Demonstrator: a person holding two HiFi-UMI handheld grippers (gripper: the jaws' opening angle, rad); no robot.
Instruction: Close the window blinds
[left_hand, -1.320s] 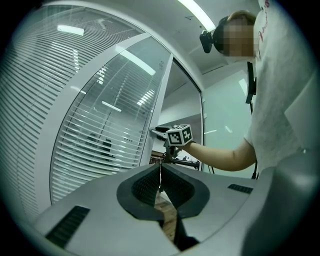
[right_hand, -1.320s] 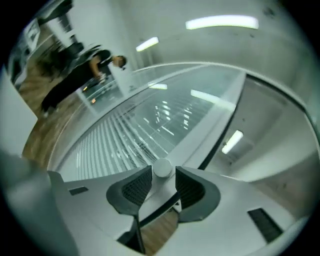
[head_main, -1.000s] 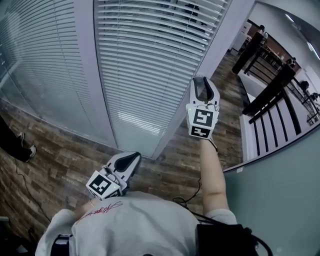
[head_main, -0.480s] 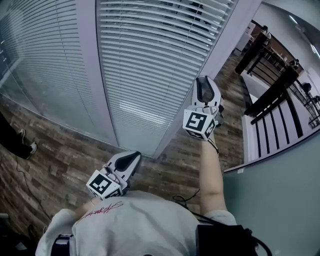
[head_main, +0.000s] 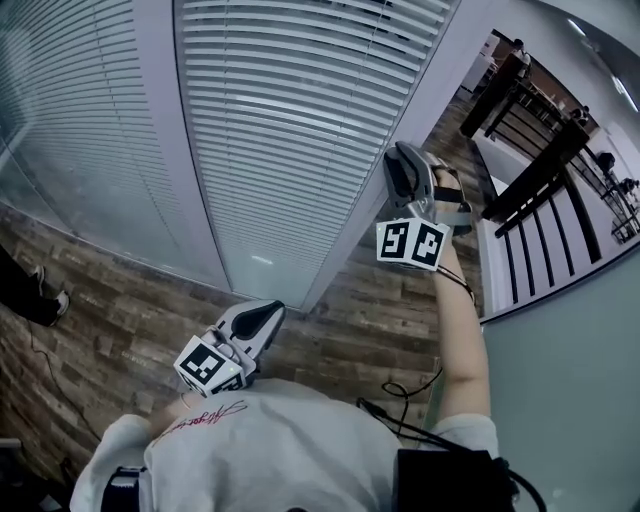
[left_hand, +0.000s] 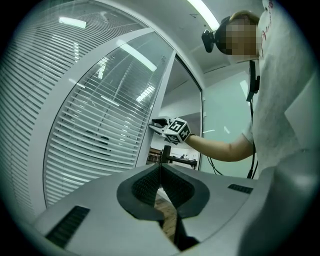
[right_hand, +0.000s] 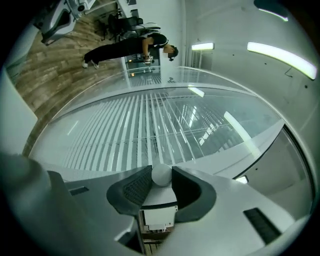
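Your right gripper (right_hand: 161, 171) has its jaws clamped on the white knob (right_hand: 161, 176), low centre in its view, by the frame (head_main: 372, 215). The blinds (head_main: 290, 120) fill the head view's upper left. Your left gripper (head_main: 262, 318), bottom left, has its jaws together and empty.

The window blinds (head_main: 300, 110) are seen in white, striped by thin horizontal slats, and the frame post (head_main: 440, 70) beside them is pale grey. Below the blinds, the floor (head_main: 110, 320) is patterned in brown wood planks. The left tongs (head_main: 268, 314) and right tongs (head_main: 400, 160) are coloured light grey with dark ribbed pads (right_hand: 131, 187), and a cube (head_main: 413, 244) of black-and-white square markers is carried by each. A white knob (right_hand: 161, 175) is shown between the right tongs' pads. Right of the blinds, a black railing (head_main: 540, 170) is set against a pale green wall (head_main: 570, 400).
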